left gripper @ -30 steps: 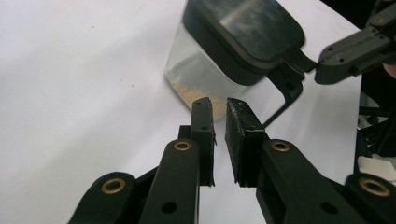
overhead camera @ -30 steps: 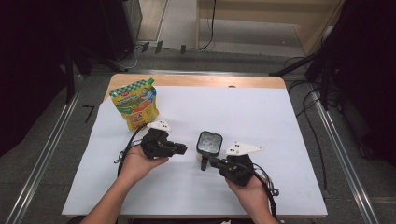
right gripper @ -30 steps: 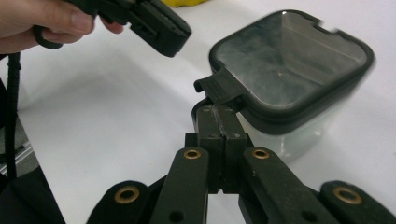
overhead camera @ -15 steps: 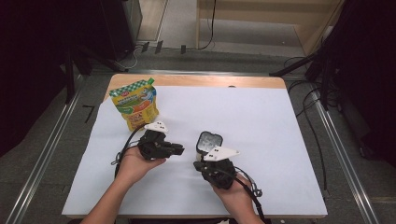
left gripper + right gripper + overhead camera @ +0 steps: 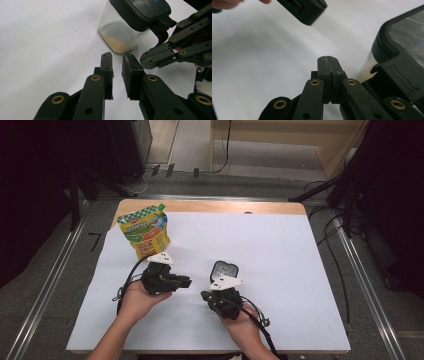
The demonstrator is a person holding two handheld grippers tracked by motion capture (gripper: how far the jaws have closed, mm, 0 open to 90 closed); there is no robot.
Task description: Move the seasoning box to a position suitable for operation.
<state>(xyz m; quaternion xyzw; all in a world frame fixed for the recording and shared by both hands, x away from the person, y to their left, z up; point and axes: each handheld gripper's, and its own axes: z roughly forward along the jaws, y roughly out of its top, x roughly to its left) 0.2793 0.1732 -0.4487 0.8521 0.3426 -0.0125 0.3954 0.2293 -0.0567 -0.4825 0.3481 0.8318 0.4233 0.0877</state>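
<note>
Little appears done: the lidded jar (image 5: 223, 269) stands untouched mid-table beside the right gripper (image 5: 328, 59), pressed shut and empty, while the left gripper (image 5: 117, 57), slightly parted, holds nothing.

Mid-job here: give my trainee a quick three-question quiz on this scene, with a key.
1. True or false: the right gripper has its jaws pressed together with nothing between them.
2. What lies at the bottom of the clear container?
3. The colourful pouch stands at the table's: A far left, B near right, C centre.

Key
1. True.
2. A thin layer of pale grains.
3. A.
</note>
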